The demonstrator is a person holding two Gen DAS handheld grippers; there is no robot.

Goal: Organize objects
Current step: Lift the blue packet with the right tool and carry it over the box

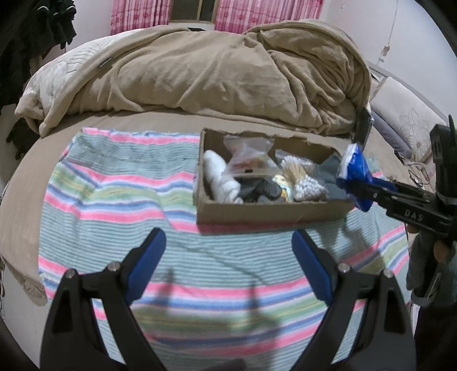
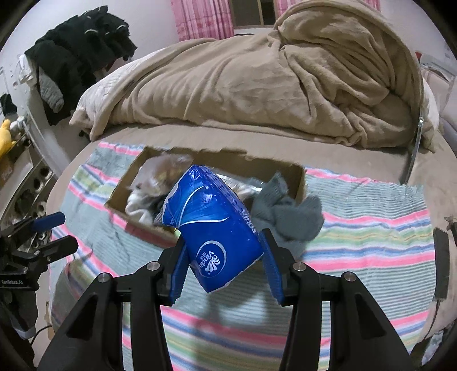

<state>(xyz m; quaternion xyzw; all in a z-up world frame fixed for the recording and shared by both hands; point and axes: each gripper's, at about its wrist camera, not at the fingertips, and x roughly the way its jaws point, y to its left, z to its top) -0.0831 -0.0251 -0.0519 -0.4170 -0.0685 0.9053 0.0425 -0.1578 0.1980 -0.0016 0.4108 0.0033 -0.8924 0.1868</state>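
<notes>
A: Nearest the lens, what is between the right gripper (image 2: 224,265)'s fingers?

B: A blue tissue pack (image 2: 211,228) with white swirls, printed "Vinda". The fingers are clamped on its near end, one blue pad on each side, and the pack tilts up and away from them.

A: Where does that put the pack?

B: In the air, over the near right part of the cardboard box (image 2: 300,177). From the left wrist view the pack (image 1: 355,177) hangs at the box's right end (image 1: 257,214), above the rim, touching nothing but the pads.

A: And the left gripper (image 1: 228,251)?

B: Fingers spread wide apart with nothing between them, hovering above the striped towel (image 1: 114,199), near side of the box.

A: What is in the box?

B: White cloth (image 1: 220,174) at the left, clear plastic bags (image 1: 248,151) toward the far wall, a bag of cotton swabs (image 1: 297,168), a bag of small white beads (image 1: 310,189), dark items in the middle that I cannot identify. A grey cloth (image 2: 285,211) drapes over the right wall onto the towel.

A: Further out?

B: The box sits on the towel, the towel on the bed (image 1: 28,177). A rumpled tan blanket (image 1: 214,74) is heaped at the far side, with pink curtains (image 1: 257,12) behind. Dark clothes (image 2: 77,51) are piled at the far left.
</notes>
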